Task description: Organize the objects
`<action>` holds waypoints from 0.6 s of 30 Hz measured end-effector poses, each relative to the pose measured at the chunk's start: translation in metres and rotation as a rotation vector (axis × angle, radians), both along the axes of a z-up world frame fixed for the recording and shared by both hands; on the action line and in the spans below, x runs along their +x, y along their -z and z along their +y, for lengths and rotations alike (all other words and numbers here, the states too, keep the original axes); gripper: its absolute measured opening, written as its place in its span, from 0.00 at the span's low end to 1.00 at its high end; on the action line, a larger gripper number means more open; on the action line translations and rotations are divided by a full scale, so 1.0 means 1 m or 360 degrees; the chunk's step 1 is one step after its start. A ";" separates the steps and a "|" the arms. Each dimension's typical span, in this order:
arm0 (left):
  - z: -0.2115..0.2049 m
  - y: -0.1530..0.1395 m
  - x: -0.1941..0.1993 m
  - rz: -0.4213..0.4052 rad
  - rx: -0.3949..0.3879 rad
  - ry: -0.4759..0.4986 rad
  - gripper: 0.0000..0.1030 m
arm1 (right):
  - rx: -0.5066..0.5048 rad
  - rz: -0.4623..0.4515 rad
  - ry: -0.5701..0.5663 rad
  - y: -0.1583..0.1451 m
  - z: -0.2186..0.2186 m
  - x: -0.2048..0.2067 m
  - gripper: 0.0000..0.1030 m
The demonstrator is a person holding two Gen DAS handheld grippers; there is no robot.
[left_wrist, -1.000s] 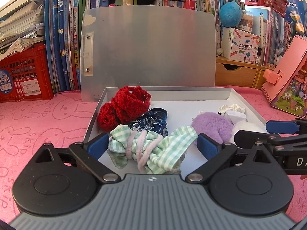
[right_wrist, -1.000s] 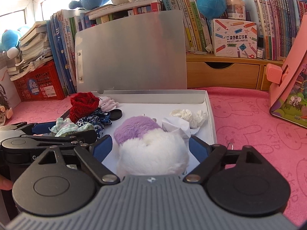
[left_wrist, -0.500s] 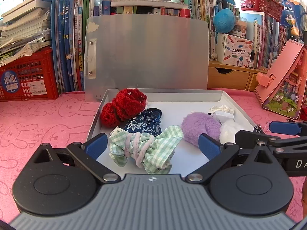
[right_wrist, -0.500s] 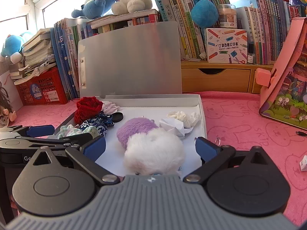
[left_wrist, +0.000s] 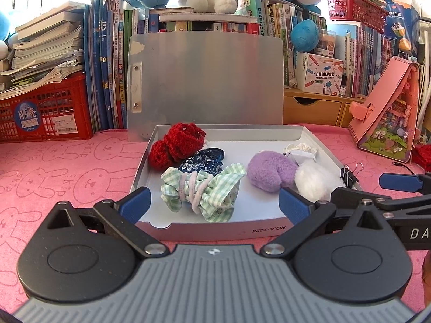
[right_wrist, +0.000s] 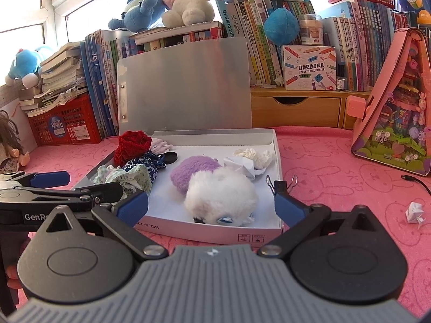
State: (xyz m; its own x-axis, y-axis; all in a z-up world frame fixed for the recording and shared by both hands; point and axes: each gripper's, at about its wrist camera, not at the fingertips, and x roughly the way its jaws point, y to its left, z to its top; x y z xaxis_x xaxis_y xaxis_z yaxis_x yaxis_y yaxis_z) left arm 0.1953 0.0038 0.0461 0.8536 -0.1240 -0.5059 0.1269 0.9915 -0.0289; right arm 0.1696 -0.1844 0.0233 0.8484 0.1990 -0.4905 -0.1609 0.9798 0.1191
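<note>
Fingers of left gripper (left_wrist: 212,204) spread wide, empty, poised just short of near wall of open box (left_wrist: 215,230); fingers of right gripper (right_wrist: 211,207) likewise released, holding nothing, same wall just ahead.

Straight beyond left fingertips: green gingham cloth bundle (left_wrist: 202,191), wound with pale cord. Risk on closing: cord or loose fabric snagged instead of whole bundle, dragging blue floral piece (left_wrist: 200,164) touching behind.

Between and just past right fingertips: white plush (right_wrist: 221,196), pressed against purple plush (right_wrist: 192,172). Risk: both squeezed together, or soft pile slipping from pads.

Beside right-hand fingertip of right gripper: binder clip (right_wrist: 281,185) at box rim, liable to be knocked off.

Farther: red knitted item (left_wrist: 177,145), crumpled white paper (right_wrist: 247,161). Farthest: raised lid (left_wrist: 206,80), upright, likely to fall shut if box shoved by low approach.
</note>
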 end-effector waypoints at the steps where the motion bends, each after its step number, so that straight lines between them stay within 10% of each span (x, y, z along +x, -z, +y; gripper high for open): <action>1: 0.001 0.000 -0.004 0.0000 0.0005 -0.0001 1.00 | -0.0005 -0.0002 -0.0003 0.000 0.001 -0.003 1.00; 18: 0.019 0.015 -0.067 0.0035 -0.0018 -0.0066 1.00 | -0.0048 0.0038 0.0000 0.014 0.008 -0.054 1.00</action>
State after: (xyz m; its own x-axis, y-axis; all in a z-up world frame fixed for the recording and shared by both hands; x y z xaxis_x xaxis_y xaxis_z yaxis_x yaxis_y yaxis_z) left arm 0.1286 0.0223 0.0313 0.8470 -0.0946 -0.5232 0.0849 0.9955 -0.0425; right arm 0.1156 -0.1769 0.0089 0.8364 0.1839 -0.5163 -0.1586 0.9829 0.0932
